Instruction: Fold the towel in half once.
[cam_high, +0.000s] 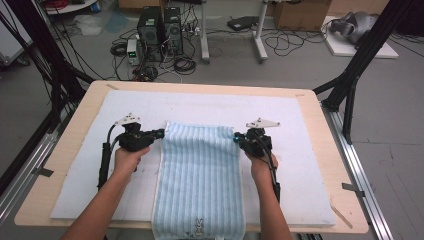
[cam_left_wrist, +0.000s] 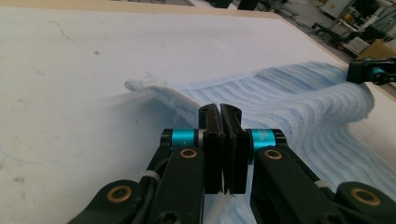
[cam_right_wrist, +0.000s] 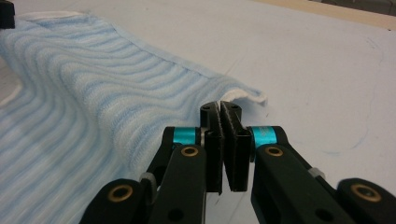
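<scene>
A light blue striped towel (cam_high: 200, 170) lies lengthwise on the white mat (cam_high: 200, 102), and its near end hangs over the table's front edge. My left gripper (cam_high: 161, 133) is shut on the towel's left edge close to the far corner. In the left gripper view the jaws (cam_left_wrist: 219, 109) are pressed together on the towel (cam_left_wrist: 299, 102), which rises in a ridge toward the right gripper (cam_left_wrist: 369, 72). My right gripper (cam_high: 235, 136) is shut on the right edge near the other far corner. Its closed jaws (cam_right_wrist: 219, 106) pinch the hem of the towel (cam_right_wrist: 84, 93).
The mat covers most of the wooden table (cam_high: 65, 150), with bare mat beyond and beside the towel. Black frame posts (cam_high: 350, 95) stand at the table's sides. Computer towers (cam_high: 160, 30) and cables sit on the floor behind.
</scene>
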